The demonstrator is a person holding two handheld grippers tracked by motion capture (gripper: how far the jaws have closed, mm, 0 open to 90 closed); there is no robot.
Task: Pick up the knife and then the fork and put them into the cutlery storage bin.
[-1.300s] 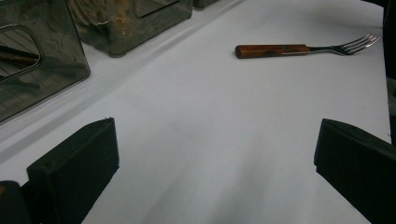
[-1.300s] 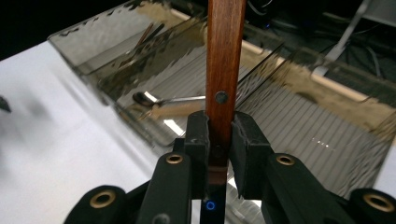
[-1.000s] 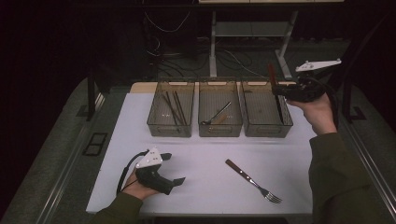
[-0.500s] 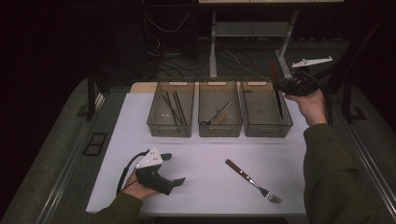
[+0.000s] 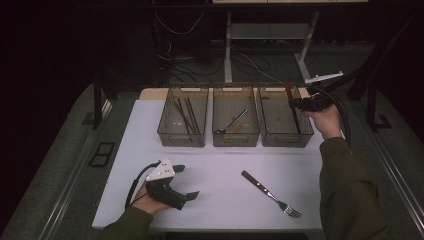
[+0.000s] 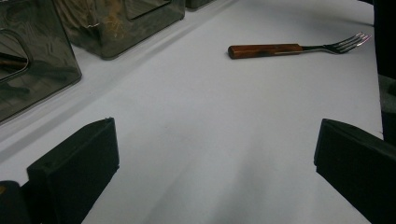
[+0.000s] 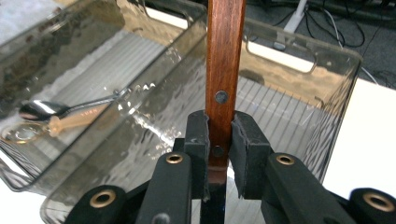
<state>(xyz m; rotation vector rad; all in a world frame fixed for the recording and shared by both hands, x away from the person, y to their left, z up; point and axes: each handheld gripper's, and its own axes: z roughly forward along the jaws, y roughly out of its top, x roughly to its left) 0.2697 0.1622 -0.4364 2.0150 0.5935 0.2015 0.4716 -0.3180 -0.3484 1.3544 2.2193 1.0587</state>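
White desk carries three clear bins at its far side, and the right tongs pinch a wood-handled utensil, its long axis steeply upright, directly over the rightmost bin, while the left tongs rest spread near the desk's front.

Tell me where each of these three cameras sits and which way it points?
High view: above the person's side, looking forward and down on the white table and three clear bins; both forearms, the left gripper and right gripper show.
Left gripper view: low over the table, looking along its own open fingers toward the fork.
Right gripper view: above the right bin, looking along fingers clamped on a wooden-handled utensil.
Shared: the fork lies in the high and left gripper views; the middle bin's spoon shows in the high and right gripper views.
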